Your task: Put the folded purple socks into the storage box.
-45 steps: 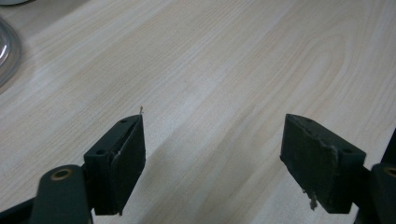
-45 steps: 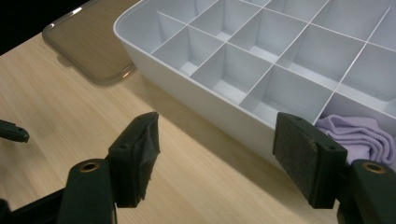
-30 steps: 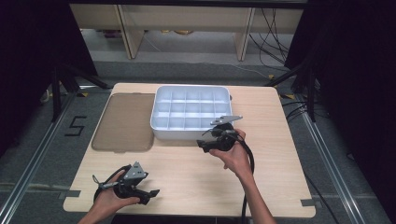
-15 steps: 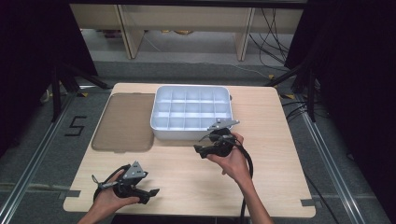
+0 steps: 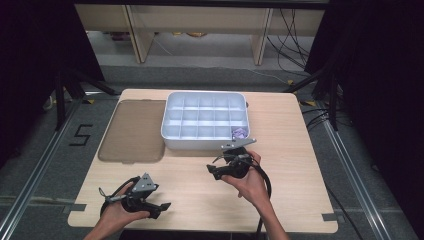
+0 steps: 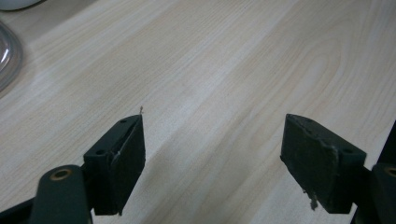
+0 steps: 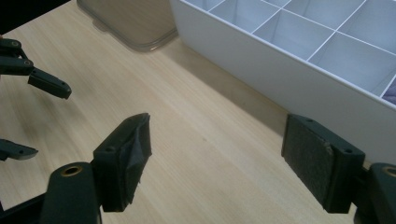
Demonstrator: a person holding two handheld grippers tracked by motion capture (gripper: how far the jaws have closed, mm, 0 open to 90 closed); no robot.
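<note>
Floor marking: "5" (image 5: 81,135), left of frame.
Surface: light wood table (image 5: 300,165).
Left gripper (image 6: 212,154): jaws wide, empty.
Right gripper (image 7: 217,158): jaws just opening, wide, empty.

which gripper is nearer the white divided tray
Right. The right gripper sits just in front of the white divided tray; the left gripper is at the table's near edge.

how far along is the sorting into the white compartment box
Done: a small purple item lies in the near right corner cell of the white compartment box, whose lid sits beside it. In hand: nothing; the right gripper has just been opening, with nothing between its jaws, near the box wall, and the left gripper is open over the bare table. Left: the other cells look empty.
</note>
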